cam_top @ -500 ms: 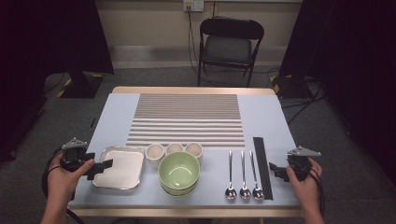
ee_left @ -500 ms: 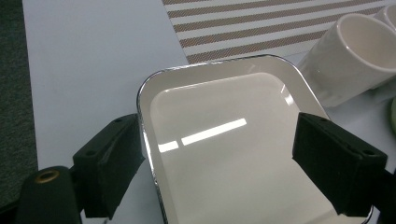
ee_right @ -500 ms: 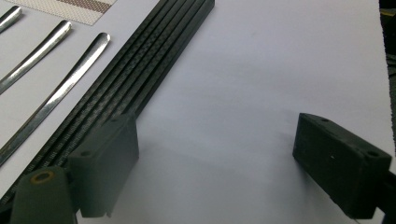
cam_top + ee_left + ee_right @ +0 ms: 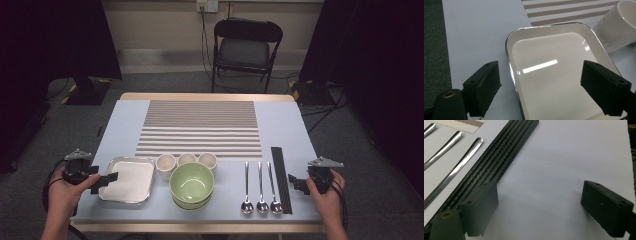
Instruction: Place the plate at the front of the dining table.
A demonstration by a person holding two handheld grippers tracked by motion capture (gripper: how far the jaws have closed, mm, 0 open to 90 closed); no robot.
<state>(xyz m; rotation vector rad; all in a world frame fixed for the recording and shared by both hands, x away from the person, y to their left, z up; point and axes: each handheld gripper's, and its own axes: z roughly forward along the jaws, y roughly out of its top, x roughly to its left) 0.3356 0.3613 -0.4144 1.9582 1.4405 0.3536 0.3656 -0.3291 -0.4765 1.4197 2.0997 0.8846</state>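
1. The left tool point(image 4: 102, 178) gapes wide, holding nothing, its jaws straddling the left rim of the metal tray point(image 4: 127, 179) on the worktop point(image 4: 120, 120).
2. The right tool point(image 4: 296, 182), equally wide and unladen, hovers beside the black chopsticks point(image 4: 280, 175).

tray point(image 4: 554, 75): near end running off the bottom edge of the left gripper view, its right rim partly lying behind a black pad
cup point(image 4: 619, 27): getting cropped by the top right corner of the left gripper view, base and one side showing
spoons point(image 4: 454, 170): bowls lying outside the right gripper view, handles alone showing
black slatted strip point(image 4: 499, 157): near end passing behind the jaw pad
lower green bowl point(image 4: 192, 204): sitting under the upper one, just a rim peeking out
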